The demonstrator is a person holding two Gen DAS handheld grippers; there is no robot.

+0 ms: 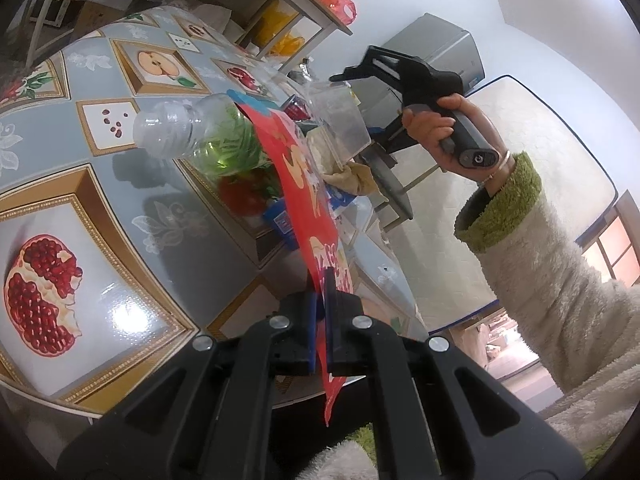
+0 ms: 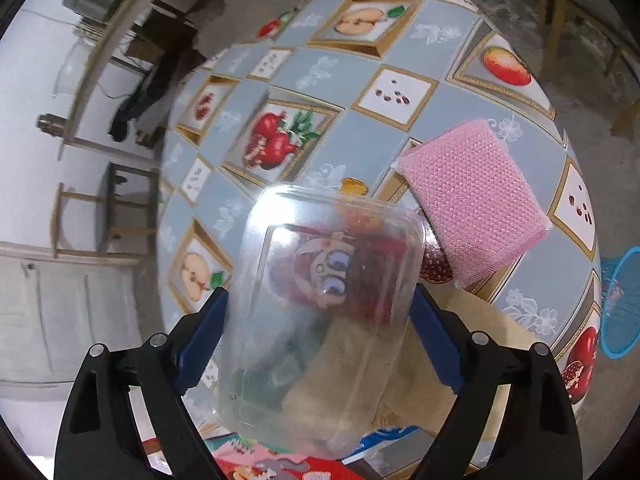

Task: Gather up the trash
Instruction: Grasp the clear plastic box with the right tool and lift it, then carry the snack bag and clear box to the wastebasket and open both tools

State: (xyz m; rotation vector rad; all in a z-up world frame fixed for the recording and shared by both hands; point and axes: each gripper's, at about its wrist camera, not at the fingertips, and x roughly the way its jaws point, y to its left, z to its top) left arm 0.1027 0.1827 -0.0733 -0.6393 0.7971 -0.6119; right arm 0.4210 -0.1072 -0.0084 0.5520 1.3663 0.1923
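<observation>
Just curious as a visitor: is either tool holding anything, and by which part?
The left tool pinches the red bag by its edge. The right tool straddles the clear plastic box across its sides.

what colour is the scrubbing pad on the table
Pink scrubbing pad, clearest in the right wrist view.

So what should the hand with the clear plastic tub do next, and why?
Probably lower the tub into the red bag and let it go. The right gripper straddles it with jaws wide, directly above the bag that the shut left gripper pinches by its edge.
</observation>
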